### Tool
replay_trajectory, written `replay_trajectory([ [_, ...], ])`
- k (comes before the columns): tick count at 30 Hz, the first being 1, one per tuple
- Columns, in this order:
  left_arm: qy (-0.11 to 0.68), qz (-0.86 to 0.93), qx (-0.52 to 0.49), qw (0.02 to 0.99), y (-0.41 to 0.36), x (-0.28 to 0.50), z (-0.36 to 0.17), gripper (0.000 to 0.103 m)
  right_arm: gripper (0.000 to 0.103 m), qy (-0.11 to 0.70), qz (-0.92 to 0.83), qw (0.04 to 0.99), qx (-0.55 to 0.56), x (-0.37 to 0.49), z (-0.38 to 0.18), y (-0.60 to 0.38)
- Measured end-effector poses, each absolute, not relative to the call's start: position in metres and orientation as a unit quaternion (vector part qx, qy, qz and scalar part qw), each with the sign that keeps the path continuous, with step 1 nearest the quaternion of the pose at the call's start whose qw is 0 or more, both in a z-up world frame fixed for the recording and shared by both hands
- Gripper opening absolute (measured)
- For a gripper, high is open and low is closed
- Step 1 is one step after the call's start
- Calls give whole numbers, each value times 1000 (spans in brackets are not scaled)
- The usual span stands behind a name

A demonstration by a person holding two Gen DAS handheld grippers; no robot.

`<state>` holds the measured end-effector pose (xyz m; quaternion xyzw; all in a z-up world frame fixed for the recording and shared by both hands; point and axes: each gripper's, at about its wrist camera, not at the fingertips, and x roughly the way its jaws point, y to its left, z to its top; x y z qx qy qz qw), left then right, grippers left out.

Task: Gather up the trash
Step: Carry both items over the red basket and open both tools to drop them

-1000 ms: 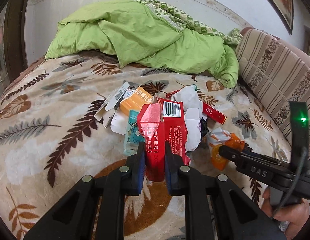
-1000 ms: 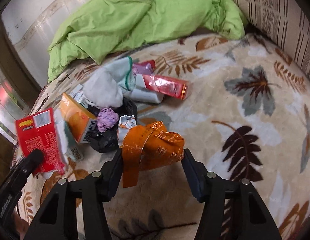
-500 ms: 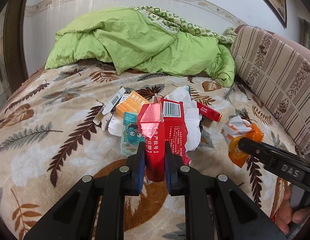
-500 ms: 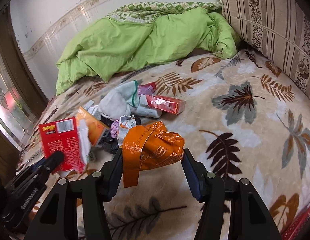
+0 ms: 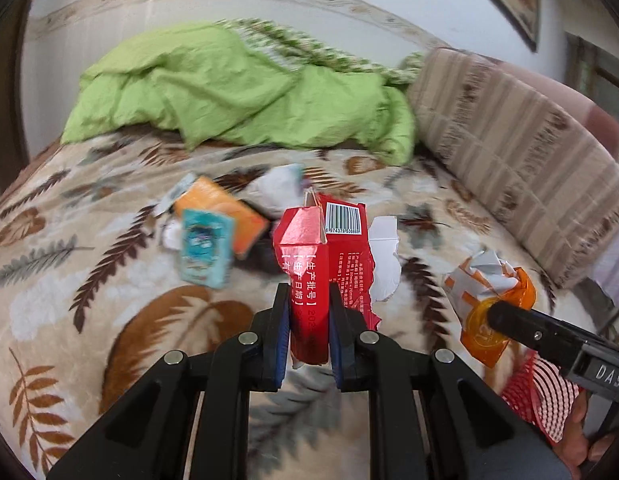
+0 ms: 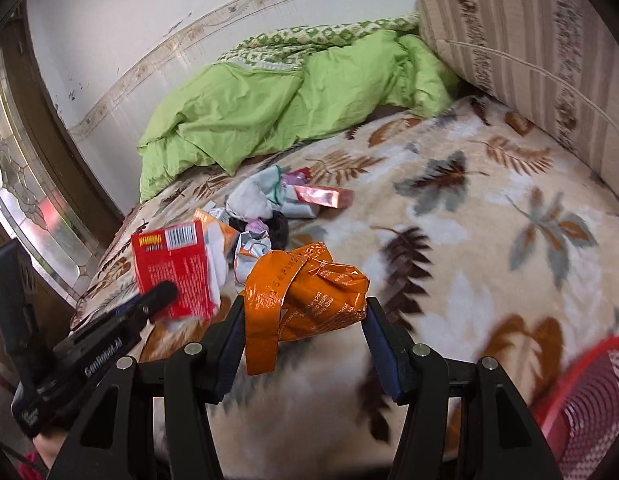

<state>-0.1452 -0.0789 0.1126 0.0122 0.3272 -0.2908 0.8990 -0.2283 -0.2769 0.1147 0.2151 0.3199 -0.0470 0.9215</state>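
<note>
Nearer now: red basket (image 6: 585,408) (apparently, cropped)

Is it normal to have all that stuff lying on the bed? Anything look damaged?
Not normal: a pile of trash lies on the leaf-patterned blanket, boxes, wrappers and crumpled paper. The red carton clamped in the left gripper is torn open; the orange wrapper in the right gripper is crumpled.

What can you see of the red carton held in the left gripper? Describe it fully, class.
The red carton is a flattened, torn cardboard box with white printed text and a barcode near its top. A ragged white inner flap shows along its torn edge. It stands roughly upright, lifted off the bed, its lower end pinched between the left gripper pads; nothing else touches it.
</note>
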Motion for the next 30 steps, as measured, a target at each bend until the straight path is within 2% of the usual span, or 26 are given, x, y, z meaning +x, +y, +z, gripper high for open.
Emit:
replay_trajectory([
  [12, 326, -468, 76, 818, -187, -246, 141, 16, 61, 291, -178, 898, 277, -372, 134, -380],
  [22, 366, -542, 141, 743, -273, -311, 116, 16, 61, 285, -276, 855, 335, -452, 116, -440],
  [23, 366, -543, 147, 742, -278, -315, 114, 23, 62, 286, -279, 853, 336, -456, 115, -443],
  [24, 368, -542, 153, 740, -284, -318, 111, 37, 63, 287, -283, 851, 337, -459, 113, -446],
  [26, 365, -540, 153, 742, -288, -321, 110, 51, 64, 289, -292, 846, 340, -462, 110, -448],
  [30, 367, -539, 146, 744, -284, -316, 112, 51, 64, 293, -296, 840, 346, -464, 106, -451],
])
